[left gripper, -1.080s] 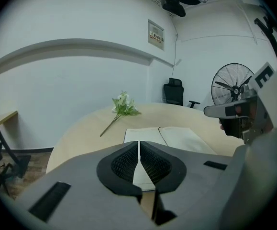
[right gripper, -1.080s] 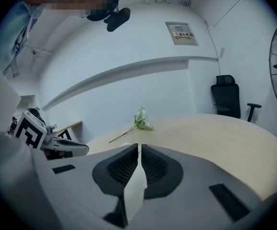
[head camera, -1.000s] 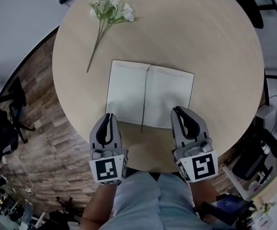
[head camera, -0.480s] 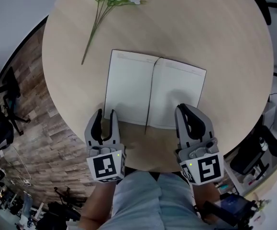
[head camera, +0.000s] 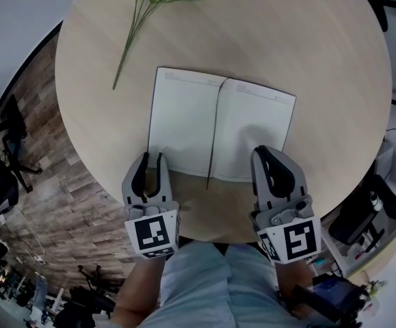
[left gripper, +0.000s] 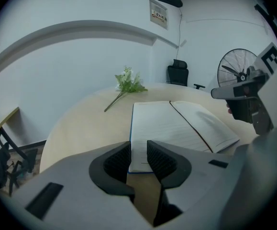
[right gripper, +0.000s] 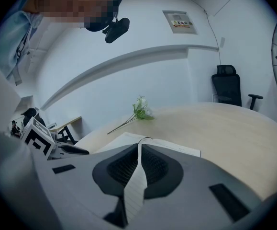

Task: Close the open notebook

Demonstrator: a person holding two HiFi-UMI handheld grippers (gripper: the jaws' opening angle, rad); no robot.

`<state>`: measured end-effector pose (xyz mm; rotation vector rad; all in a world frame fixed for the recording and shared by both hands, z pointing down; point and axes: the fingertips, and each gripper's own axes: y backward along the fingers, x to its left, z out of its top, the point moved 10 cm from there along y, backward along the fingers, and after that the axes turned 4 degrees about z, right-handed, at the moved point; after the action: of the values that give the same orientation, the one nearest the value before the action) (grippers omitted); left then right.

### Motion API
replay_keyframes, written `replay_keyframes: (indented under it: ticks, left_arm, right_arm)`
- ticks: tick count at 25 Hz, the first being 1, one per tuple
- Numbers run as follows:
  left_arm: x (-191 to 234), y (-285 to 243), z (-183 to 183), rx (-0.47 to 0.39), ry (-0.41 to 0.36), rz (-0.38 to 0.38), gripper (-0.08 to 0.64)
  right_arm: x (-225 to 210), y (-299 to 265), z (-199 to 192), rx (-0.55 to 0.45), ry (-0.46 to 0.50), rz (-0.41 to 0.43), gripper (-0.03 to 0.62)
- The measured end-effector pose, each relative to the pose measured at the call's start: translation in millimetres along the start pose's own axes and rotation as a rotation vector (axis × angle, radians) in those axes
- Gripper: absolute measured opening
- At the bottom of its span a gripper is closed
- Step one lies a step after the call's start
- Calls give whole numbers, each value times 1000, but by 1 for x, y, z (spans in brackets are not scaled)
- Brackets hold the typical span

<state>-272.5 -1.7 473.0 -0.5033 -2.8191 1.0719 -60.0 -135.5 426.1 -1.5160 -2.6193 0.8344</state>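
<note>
Open notebook (head camera: 221, 130) flat on the round desk (head camera: 321, 53), right tongs (head camera: 264, 154) clamped shut on the right page (right gripper: 134, 188) at its near edge, left tongs (head camera: 151, 159) closing at the near left corner, pads not yet pressing it.

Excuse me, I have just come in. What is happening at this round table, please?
A person works two claws at an open notebook on a round table. The right claw is shut on the near edge of the right page. The left claw is closing at the near corner of the left page, gripping nothing yet. The notebook lies fully open.
</note>
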Motion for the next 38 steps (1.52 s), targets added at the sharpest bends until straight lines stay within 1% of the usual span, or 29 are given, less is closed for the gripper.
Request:
replay_keyframes:
  ticks: [2, 4, 6, 8, 13, 18, 20, 23, 24, 25, 26, 27, 29, 32, 33, 34, 36, 38]
  left_arm:
    - [3, 0, 0, 8, 7, 7, 109]
    - [7, 0, 1, 16, 29, 19, 48]
    - [8, 3, 4, 21, 44, 17, 20]
    - [3, 8, 10, 16, 50, 0, 18]
    - [-16, 28, 31, -30, 40, -45, 18]
    - [-17, 41, 33, -38, 27, 4, 19]
    - [-12, 39, 29, -34, 24, 21, 19]
    - [-7, 28, 18, -13, 35, 20, 21]
    - [-5, 24, 15, -4, 44, 17, 24]
    - [-4, 21, 11, 8, 54, 15, 50]
    - [-2, 17, 7, 23, 63, 14, 131]
    - [-1, 14, 4, 37, 70, 15, 168]
    - [1, 10, -1, 49, 78, 16, 193]
    - [1, 6, -3, 55, 99, 8, 193]
    - [1, 6, -4, 61, 109, 2, 192]
    - [0, 5, -3, 68, 116, -5, 161]
    - [2, 6, -2, 75, 116, -7, 145]
    - [5, 9, 1, 71, 111, -4, 81]
  right_arm:
    - [-1, 3, 2, -10, -2, -8, 52]
    - [-3, 5, 5, -22, -2, -15, 52]
    - [-4, 9, 9, -34, 0, -20, 52]
    - [-5, 14, 13, -45, 0, -26, 52]
    - [-6, 31, 26, -84, 4, -35, 52]
    - [-9, 48, 36, -111, 17, -40, 52]
    - [-10, 46, 35, -105, 19, -40, 52]
    - [-10, 36, 28, -83, 16, -28, 52]
    - [-10, 33, 25, -75, 15, -24, 52]
    - [-9, 29, 23, -68, 13, -20, 52]
    - [-9, 26, 21, -60, 11, -17, 52]
    - [-9, 24, 19, -53, 8, -15, 52]
    - [-10, 19, 15, -40, 5, -12, 52]
    - [-13, 12, 12, -32, 1, -10, 52]
    - [-13, 10, 11, -30, -1, -10, 52]
    - [-13, 9, 11, -28, -2, -9, 52]
    - [-12, 7, 11, -26, -4, -8, 52]
    - [-10, 7, 13, -30, -3, -6, 52]
